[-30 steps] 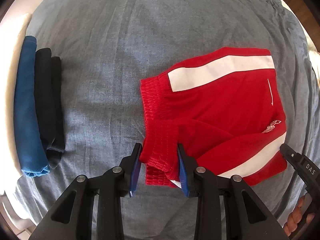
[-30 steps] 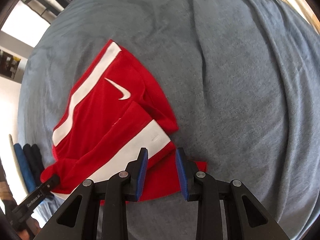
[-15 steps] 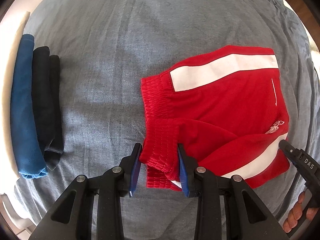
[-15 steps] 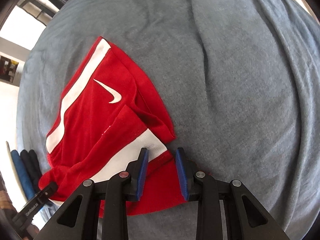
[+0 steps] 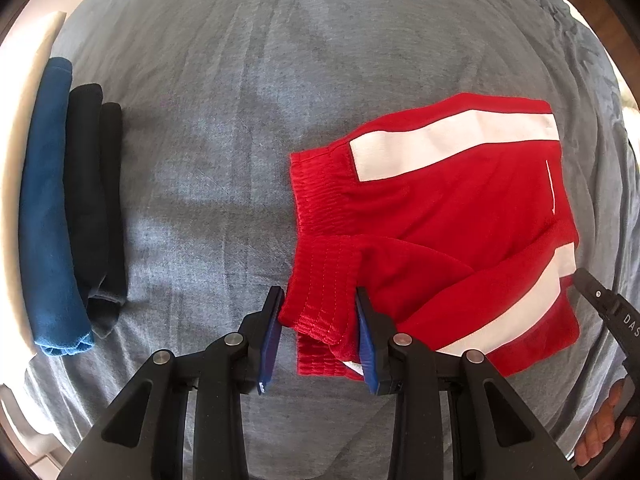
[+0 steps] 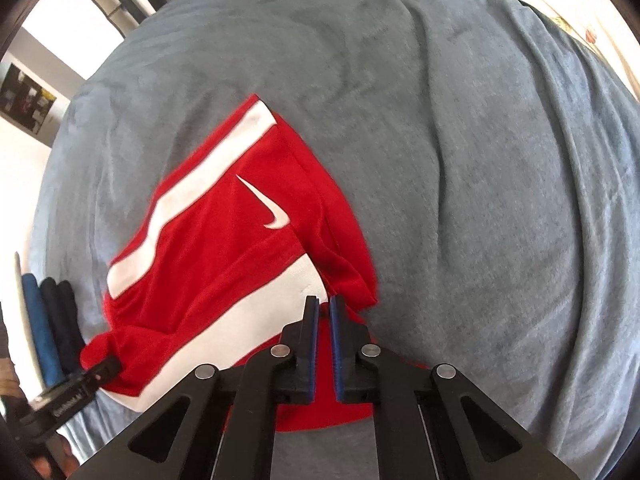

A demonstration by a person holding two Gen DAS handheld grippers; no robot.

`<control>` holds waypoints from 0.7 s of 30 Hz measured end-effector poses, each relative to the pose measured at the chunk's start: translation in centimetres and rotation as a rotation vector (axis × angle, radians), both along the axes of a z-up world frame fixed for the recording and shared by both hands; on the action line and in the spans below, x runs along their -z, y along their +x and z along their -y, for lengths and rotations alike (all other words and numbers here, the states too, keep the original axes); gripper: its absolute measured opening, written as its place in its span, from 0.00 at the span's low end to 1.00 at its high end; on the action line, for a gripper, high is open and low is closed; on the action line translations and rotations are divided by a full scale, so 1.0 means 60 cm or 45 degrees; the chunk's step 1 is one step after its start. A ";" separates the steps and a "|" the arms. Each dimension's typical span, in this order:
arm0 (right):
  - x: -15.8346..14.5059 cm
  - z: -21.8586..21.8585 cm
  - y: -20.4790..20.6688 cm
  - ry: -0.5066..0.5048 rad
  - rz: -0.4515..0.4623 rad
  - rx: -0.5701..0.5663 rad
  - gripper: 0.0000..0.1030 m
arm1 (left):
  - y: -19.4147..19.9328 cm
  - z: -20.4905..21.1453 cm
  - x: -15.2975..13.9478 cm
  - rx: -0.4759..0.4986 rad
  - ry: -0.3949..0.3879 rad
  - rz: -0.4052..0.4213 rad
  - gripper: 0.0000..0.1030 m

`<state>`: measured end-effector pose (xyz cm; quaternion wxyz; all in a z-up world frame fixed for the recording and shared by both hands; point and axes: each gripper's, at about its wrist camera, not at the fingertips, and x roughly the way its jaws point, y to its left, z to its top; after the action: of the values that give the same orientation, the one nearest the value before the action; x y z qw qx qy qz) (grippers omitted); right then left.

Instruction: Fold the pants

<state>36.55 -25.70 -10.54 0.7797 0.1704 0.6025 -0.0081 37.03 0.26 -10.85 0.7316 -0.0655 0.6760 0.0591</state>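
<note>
Red shorts with white side stripes lie half folded on a grey-blue blanket. My left gripper points straight down and is shut on the bunched elastic waistband, which fills the gap between its blue pads. In the right wrist view the shorts show a white swoosh. My right gripper is closing to a thin slit, and its pads pinch the hem corner beside the white stripe. Each gripper's tip also shows in the other view: the right gripper and the left gripper.
At the blanket's left edge lies a row of folded garments, one blue and two black. The blanket stretches wrinkled to the far side and right. A person's fingers show at the lower right.
My right gripper's jaws have come together on the hem, and that gripper has shifted a little along the shorts' edge. The left gripper keeps its hold on the waistband without moving.
</note>
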 end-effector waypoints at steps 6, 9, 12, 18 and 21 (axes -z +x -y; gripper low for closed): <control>0.025 -0.004 0.010 0.123 -0.034 -0.006 0.08 | -0.001 -0.002 0.003 0.000 0.000 0.002 0.33; 0.041 -0.001 0.010 0.115 -0.071 0.022 0.23 | -0.001 -0.006 0.005 0.002 0.005 0.001 0.33; 0.045 0.004 -0.002 0.105 -0.086 0.043 0.27 | -0.001 -0.003 0.005 0.014 0.017 0.002 0.33; 0.055 0.010 -0.006 0.108 -0.087 0.062 0.27 | 0.004 0.004 0.007 0.017 0.027 0.005 0.33; 0.056 0.011 0.004 0.123 -0.067 0.062 0.27 | 0.007 0.005 0.009 0.011 0.023 0.002 0.33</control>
<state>36.76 -26.37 -13.92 0.7541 0.2221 0.6181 -0.0024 37.43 -0.02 -11.38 0.7330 -0.0560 0.6751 0.0617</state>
